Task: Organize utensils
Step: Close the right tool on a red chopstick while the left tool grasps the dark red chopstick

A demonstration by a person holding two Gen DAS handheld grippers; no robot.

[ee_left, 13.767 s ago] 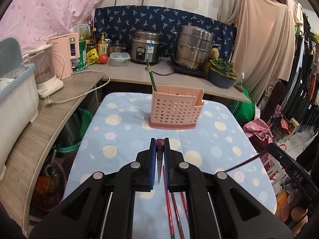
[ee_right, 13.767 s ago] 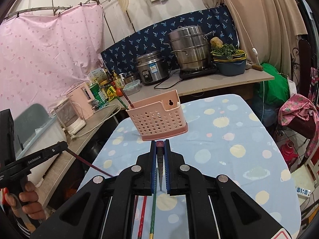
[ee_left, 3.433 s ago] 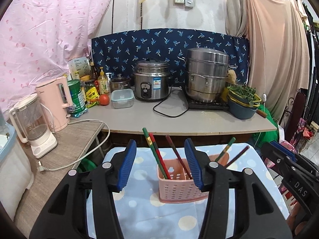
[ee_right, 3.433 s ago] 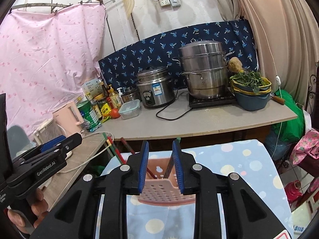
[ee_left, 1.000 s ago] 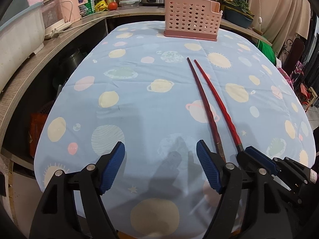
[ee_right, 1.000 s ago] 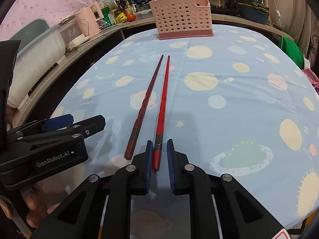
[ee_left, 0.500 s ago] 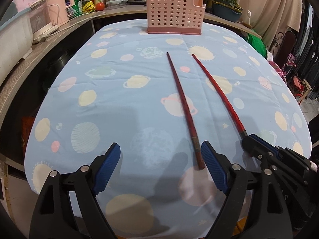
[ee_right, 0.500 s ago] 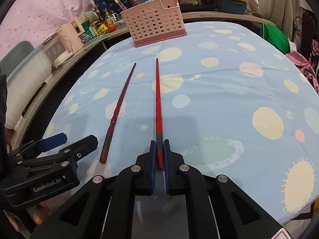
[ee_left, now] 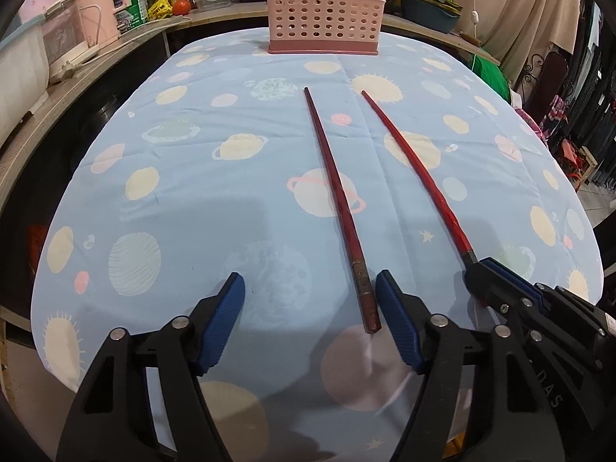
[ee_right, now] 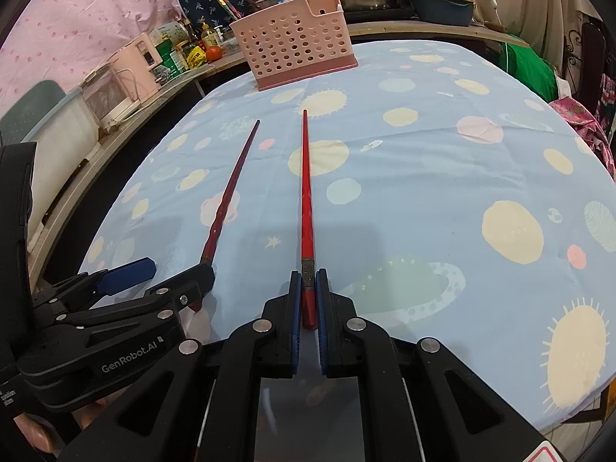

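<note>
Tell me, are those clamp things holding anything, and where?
The right gripper pinches the bright red chopstick by its thick end. The left gripper is closing around the darker chopstick, not yet gripping.

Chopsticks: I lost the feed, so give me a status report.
Right gripper shut on bright red chopstick. Left gripper closing around dark red chopstick, pads not touching. Path to pink holder clear.

Glossy red chopsticks (ee_left: 338, 208) on matt printed cloth (ee_left: 192, 200); perforated pink plastic basket (ee_left: 325, 19).
</note>
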